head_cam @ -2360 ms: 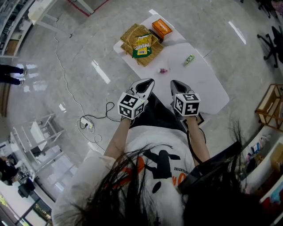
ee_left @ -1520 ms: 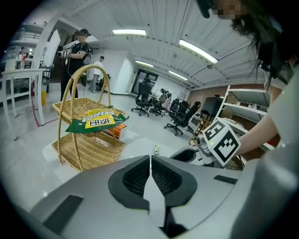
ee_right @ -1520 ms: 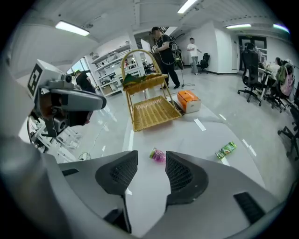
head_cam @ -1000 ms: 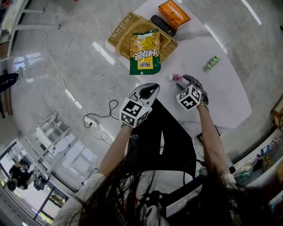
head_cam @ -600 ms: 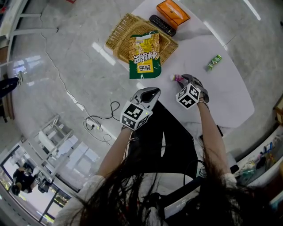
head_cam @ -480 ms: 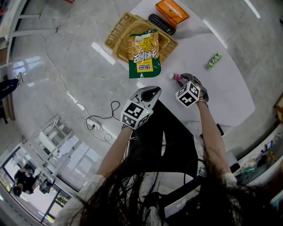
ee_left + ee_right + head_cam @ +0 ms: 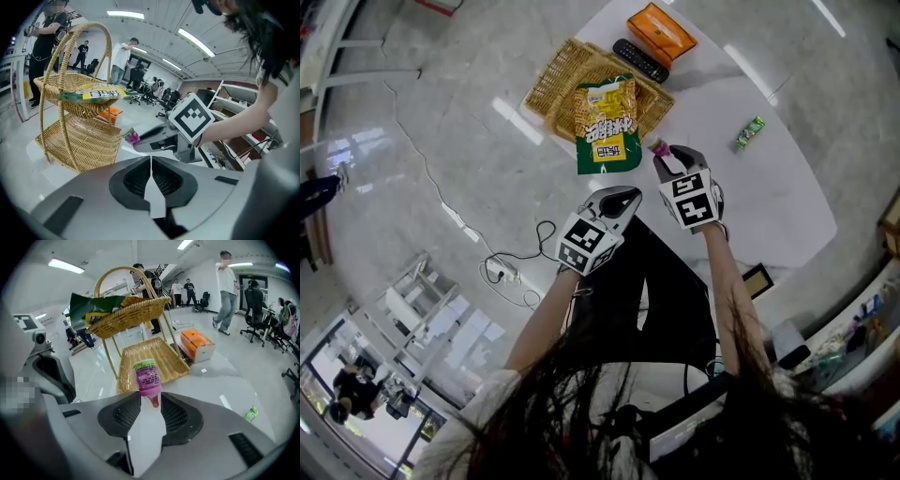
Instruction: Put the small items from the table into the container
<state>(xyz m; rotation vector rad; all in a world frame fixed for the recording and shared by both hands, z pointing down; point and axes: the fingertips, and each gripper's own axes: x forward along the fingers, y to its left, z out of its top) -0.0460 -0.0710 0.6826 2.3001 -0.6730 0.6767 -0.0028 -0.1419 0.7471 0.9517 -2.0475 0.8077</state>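
Head view: the right gripper (image 7: pixel 664 155) is lifted over the table (image 7: pixel 769 197), just beside the basket (image 7: pixel 562 80); the left gripper (image 7: pixel 623 194) hangs off the table's near edge.
Right gripper view: the jaws pinch a small purple bottle (image 7: pixel 148 377) by its lower end, pads pressed on both sides.
Bottle axis: it runs on along the jaws, with the green cap end foremost and pointing at the basket.
Key relation: the basket's lower tray (image 7: pixel 150 357) lies straight ahead of the cap and lower down.
Upper tier: it sits above the lower tray, carries a snack bag (image 7: pixel 93 310), and leans toward the gripper.
Nearer hand: the right one, which has the bottle at the basket already; the left is farther off.
Left gripper: its jaws are pressed together with nothing between them.
Open room: the lower tray looks bare, and its near side is open between the handle posts.
Edges to mind: the tray's wicker rim, the posts on either side and the upper tier overhead.
Judgement: a low, forward entry under the upper tier suits best, though the tier leaves little height.
Left on the table: a green candy (image 7: pixel 750 132) lies well apart to the right, while an orange box (image 7: pixel 660 30) and a remote (image 7: pixel 639 60) lie behind the basket.
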